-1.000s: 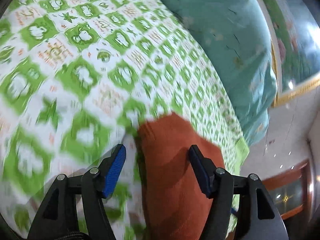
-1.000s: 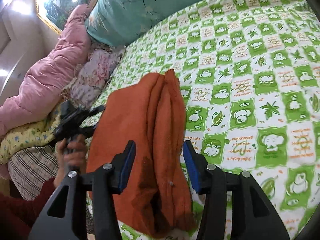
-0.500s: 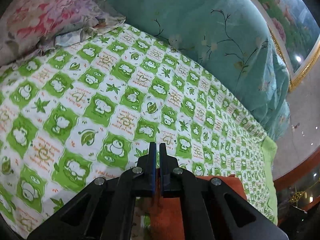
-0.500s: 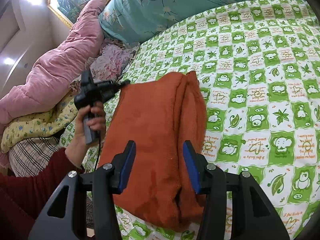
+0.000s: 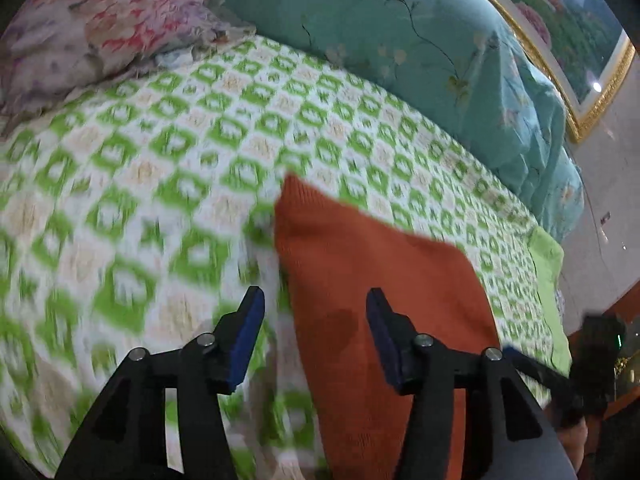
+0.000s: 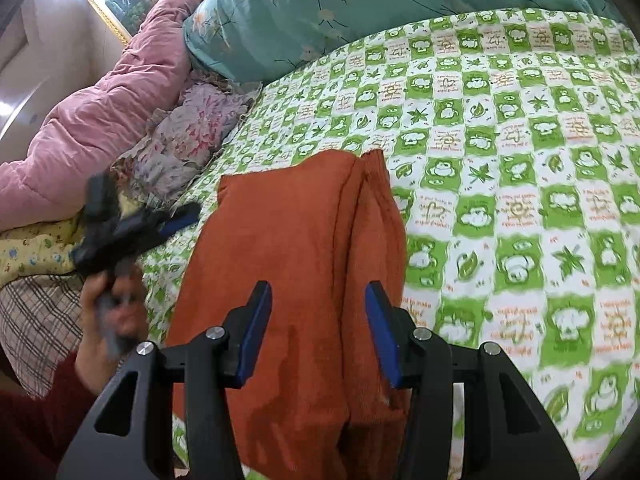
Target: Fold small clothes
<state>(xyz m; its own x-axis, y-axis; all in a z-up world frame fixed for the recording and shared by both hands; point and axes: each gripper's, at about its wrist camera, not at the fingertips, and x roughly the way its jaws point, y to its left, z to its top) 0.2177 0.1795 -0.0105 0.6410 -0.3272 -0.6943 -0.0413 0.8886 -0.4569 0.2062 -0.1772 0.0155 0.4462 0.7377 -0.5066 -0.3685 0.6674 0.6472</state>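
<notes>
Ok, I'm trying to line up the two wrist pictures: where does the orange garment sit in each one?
Left wrist view: the orange garment fills the lower centre-right, running under the open right-hand jaw.
Right wrist view: the orange garment sits centre-left, folded, reaching down between the open jaws.
Shared landmark: the teal quilt lies along the far edge of the green checked sheet in both.
</notes>
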